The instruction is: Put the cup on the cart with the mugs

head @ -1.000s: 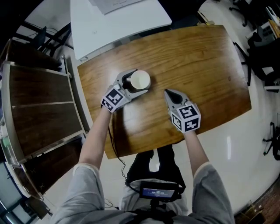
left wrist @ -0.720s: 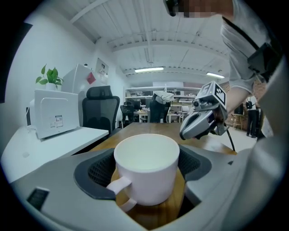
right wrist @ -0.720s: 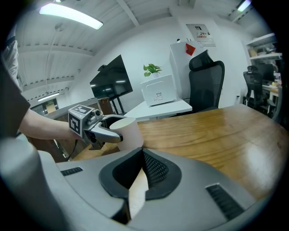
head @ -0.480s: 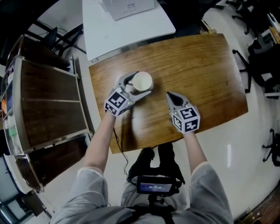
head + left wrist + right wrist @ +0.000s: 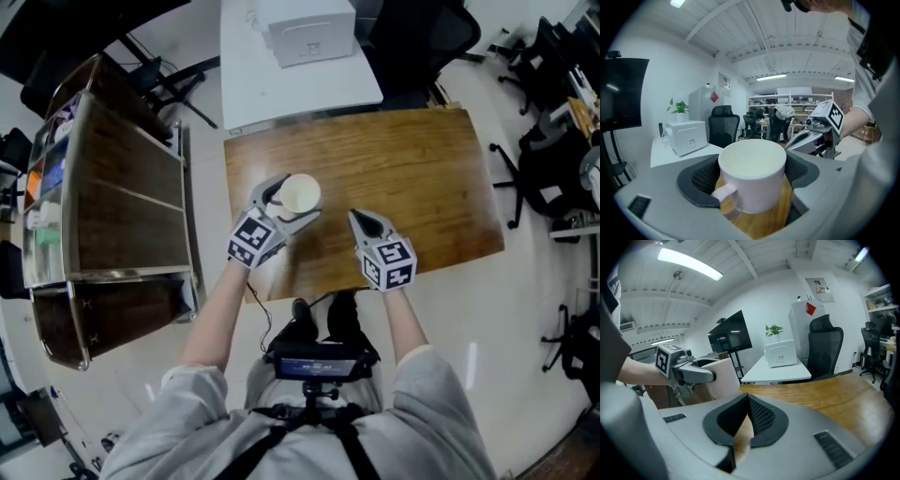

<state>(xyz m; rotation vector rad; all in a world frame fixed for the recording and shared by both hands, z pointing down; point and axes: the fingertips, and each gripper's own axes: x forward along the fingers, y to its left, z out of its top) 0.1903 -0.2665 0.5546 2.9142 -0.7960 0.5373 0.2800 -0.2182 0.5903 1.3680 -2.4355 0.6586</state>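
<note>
A white cup (image 5: 300, 194) with a handle sits between the pads of my left gripper (image 5: 287, 194), which is shut on it above the wooden table (image 5: 412, 178). In the left gripper view the cup (image 5: 752, 176) fills the gap between the jaws, handle turned towards the camera. My right gripper (image 5: 359, 221) hovers to the cup's right with its jaws together and nothing in them; its own view shows the pads meeting (image 5: 748, 403). The cart (image 5: 112, 197), with dark wooden shelves, stands left of the table. I cannot make out any mugs on it.
A white table (image 5: 291, 80) beyond the wooden one carries a white box-shaped appliance (image 5: 309, 33). Office chairs (image 5: 553, 141) stand at the right. Small colourful items (image 5: 45, 178) lie along the cart's left edge. A black office chair (image 5: 825, 345) stands behind the table.
The head view has pulled back, so the table looks smaller and more of the cart shows. Both grippers have come up off the table, the cup still in the left one.
</note>
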